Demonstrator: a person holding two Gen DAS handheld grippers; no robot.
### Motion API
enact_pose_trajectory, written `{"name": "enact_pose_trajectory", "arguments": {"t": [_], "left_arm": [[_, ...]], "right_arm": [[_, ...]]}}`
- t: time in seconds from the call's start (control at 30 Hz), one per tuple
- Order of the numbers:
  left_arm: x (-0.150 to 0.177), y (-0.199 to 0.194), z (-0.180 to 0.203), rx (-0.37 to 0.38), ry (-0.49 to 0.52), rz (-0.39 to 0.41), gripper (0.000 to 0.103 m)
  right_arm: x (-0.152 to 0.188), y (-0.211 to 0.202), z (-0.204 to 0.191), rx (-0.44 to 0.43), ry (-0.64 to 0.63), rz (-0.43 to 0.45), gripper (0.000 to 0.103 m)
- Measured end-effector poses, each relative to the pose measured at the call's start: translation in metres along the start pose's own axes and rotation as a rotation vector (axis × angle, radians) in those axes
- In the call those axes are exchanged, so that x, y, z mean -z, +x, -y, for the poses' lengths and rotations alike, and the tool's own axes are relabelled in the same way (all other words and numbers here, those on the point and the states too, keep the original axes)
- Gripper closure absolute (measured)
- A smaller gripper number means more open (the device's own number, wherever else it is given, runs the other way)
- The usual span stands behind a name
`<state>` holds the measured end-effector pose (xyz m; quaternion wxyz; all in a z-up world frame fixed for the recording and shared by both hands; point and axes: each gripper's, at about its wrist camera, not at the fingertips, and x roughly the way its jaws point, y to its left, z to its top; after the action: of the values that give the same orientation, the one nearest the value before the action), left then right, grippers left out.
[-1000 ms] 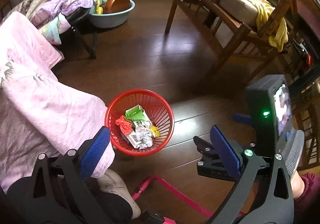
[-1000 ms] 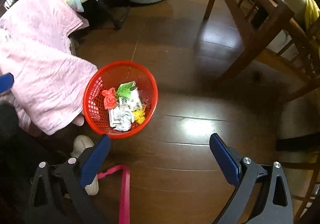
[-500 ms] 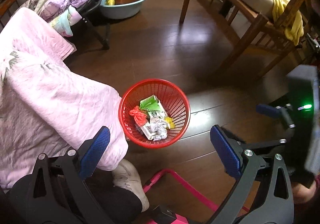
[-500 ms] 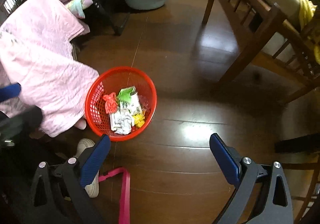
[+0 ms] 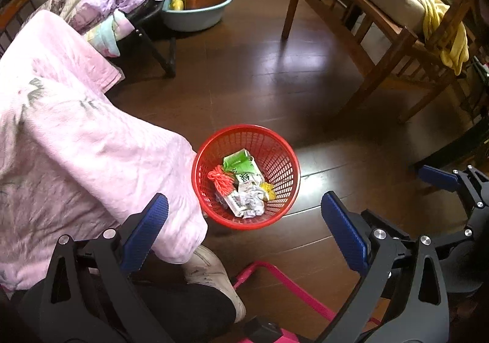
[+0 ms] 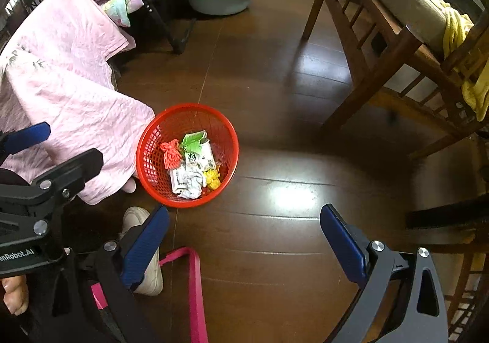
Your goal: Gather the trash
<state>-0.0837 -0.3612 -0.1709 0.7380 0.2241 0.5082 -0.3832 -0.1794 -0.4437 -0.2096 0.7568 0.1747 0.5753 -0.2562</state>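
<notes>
We hold both grippers, left gripper [image 5: 244, 226] and right gripper [image 6: 244, 236], wide apart (nothing in them) above the full red basket [image 6: 143, 165], so next we look for more trash.

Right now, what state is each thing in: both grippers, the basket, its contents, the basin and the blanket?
left gripper: open, holding nothing.
right gripper: open, holding nothing.
red basket: upright on the floor, partly filled.
green-and-white carton: lying in the basket.
crumpled paper: in the basket.
red string bundle: in the basket.
blue basin: on the floor, holding a brown bowl.
pink blanket: draped, its edge beside the basket.
</notes>
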Motion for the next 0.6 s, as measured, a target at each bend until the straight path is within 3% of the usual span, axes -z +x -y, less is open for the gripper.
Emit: {"name": "enact_pose_trajectory", "arguments": {"t": [0.6], "left_arm": [[-0.006, 0.008, 0.001, 0.007, 0.004, 0.004, 0.007]], "right_arm": [[0.006, -0.002, -0.015, -0.019, -0.036, 0.009, 0.006]]}}
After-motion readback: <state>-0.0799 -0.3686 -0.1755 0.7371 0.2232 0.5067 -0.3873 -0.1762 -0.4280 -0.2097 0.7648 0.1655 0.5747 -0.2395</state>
